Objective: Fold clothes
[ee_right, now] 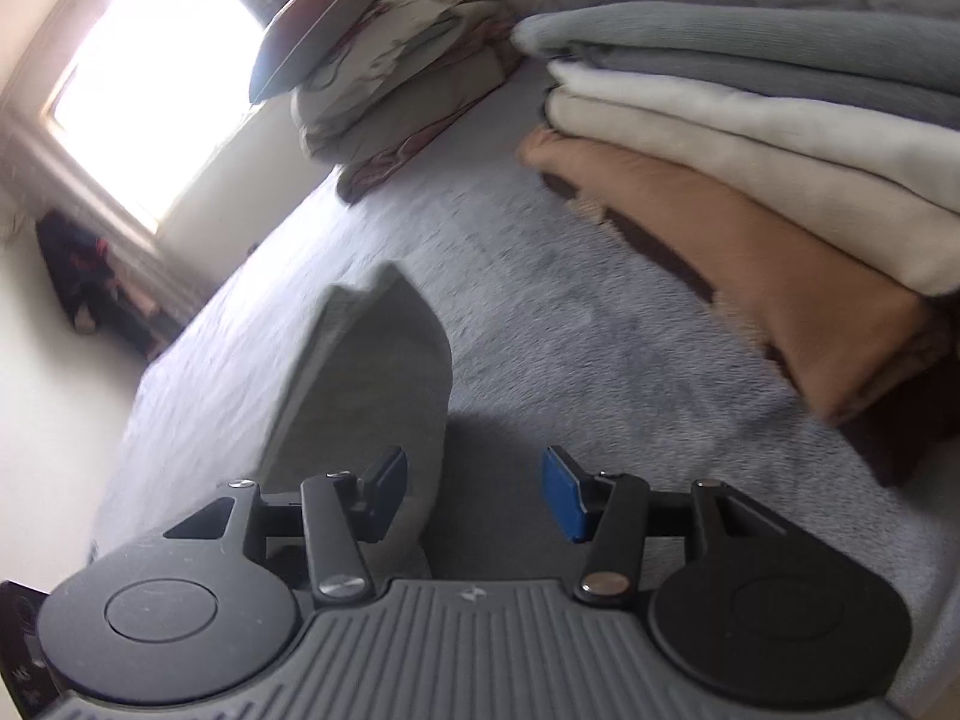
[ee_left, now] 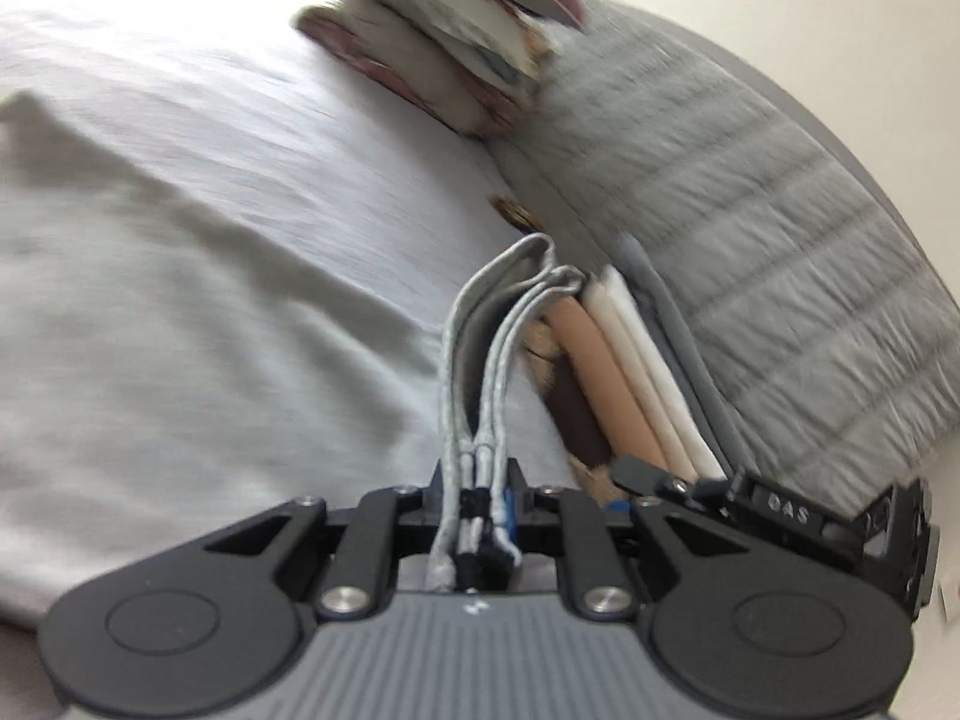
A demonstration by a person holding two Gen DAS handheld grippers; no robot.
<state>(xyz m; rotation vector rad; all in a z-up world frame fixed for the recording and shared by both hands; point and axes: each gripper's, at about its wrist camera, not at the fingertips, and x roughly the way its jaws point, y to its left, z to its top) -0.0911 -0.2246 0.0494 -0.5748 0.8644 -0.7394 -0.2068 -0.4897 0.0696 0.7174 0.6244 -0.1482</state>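
My left gripper [ee_left: 480,474] is shut on the bunched hems of a folded light grey garment [ee_left: 510,312], which rises from the jaws over the bed. In the right wrist view the same grey garment [ee_right: 366,384] stands folded at the left. My right gripper [ee_right: 477,489] is open, its left pad [ee_right: 387,492] against the cloth and its blue right pad [ee_right: 564,495] apart from it. One black finger [ee_left: 636,473] of the right gripper shows beside the left one. A stack of folded clothes [ee_right: 750,150], grey, cream, tan and brown, lies close on the right.
The pale bed sheet [ee_left: 210,228] spreads left and ahead. Stacked pillows [ee_right: 384,78] lie at the far end, and a quilted grey blanket [ee_left: 750,192] runs behind the folded stack. A bright window [ee_right: 150,78] and dark items on the floor [ee_right: 90,276] sit beyond the bed.
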